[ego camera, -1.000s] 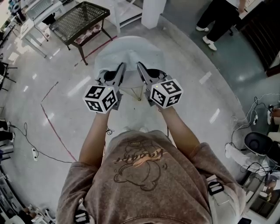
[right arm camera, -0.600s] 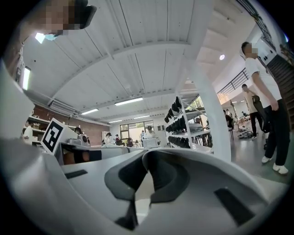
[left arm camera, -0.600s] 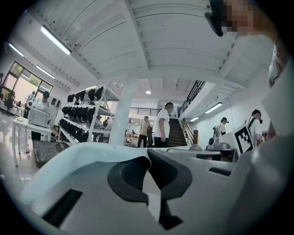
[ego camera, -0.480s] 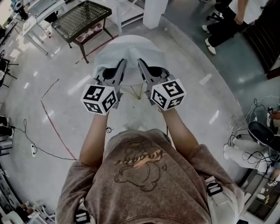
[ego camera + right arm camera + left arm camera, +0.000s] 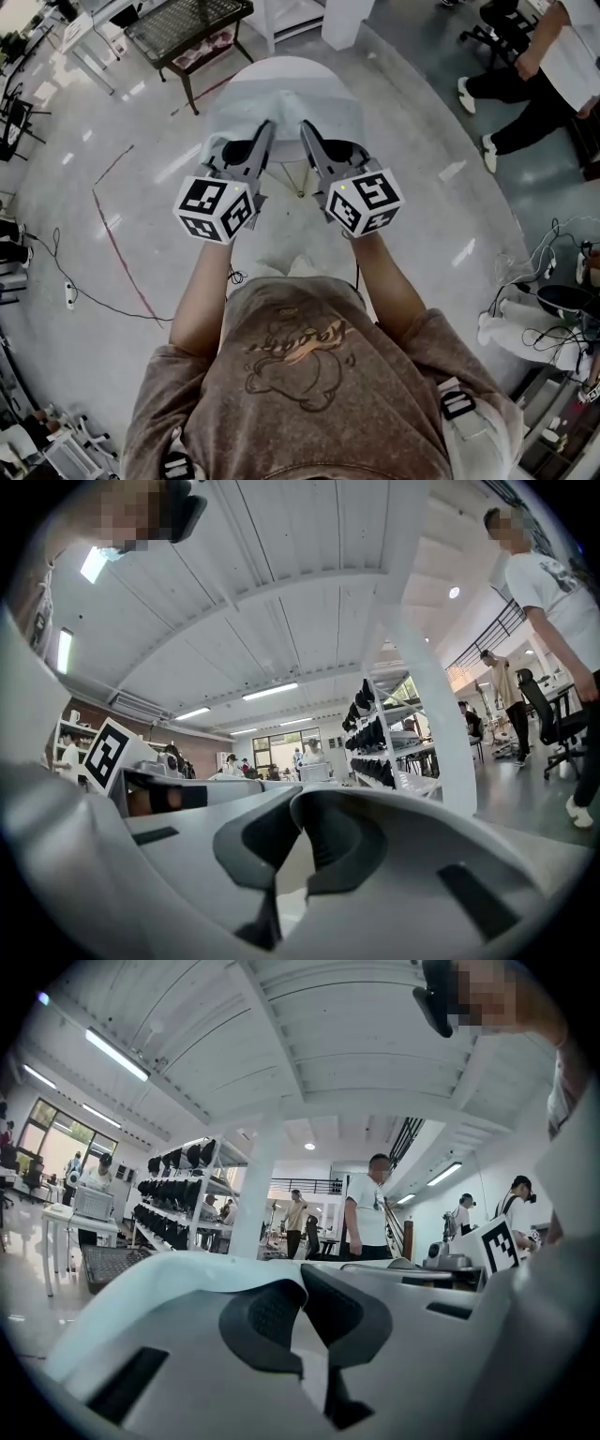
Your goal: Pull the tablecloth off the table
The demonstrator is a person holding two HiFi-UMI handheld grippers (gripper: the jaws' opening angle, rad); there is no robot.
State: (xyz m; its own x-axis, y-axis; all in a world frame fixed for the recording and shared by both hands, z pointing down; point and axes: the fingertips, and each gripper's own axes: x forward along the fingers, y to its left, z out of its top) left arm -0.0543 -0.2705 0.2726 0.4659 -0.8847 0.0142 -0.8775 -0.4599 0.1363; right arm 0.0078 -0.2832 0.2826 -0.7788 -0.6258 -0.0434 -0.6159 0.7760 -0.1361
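A pale tablecloth (image 5: 286, 89) covers a small round table straight ahead in the head view, bunched into a raised fold at its near side. My left gripper (image 5: 266, 129) and my right gripper (image 5: 306, 129) sit side by side at that fold, both shut on the cloth's near edge. Thin table legs (image 5: 298, 186) show under the lifted edge. In the left gripper view the dark pads (image 5: 272, 1312) are pressed together (image 5: 302, 1283), and a pale strip of cloth (image 5: 178, 1274) lies over the left jaw. In the right gripper view the jaws (image 5: 298, 803) are likewise closed.
A dark mesh-topped table (image 5: 187, 23) stands at the back left and a white pillar (image 5: 342, 17) behind the round table. A person (image 5: 544, 84) stands at the right. Cables (image 5: 75, 291) and a red floor line (image 5: 122, 262) lie to the left, gear (image 5: 562, 309) to the right.
The round table and cloth have slid upward in the head view while both grippers stay shut at its near edge. The person at the right has come closer.
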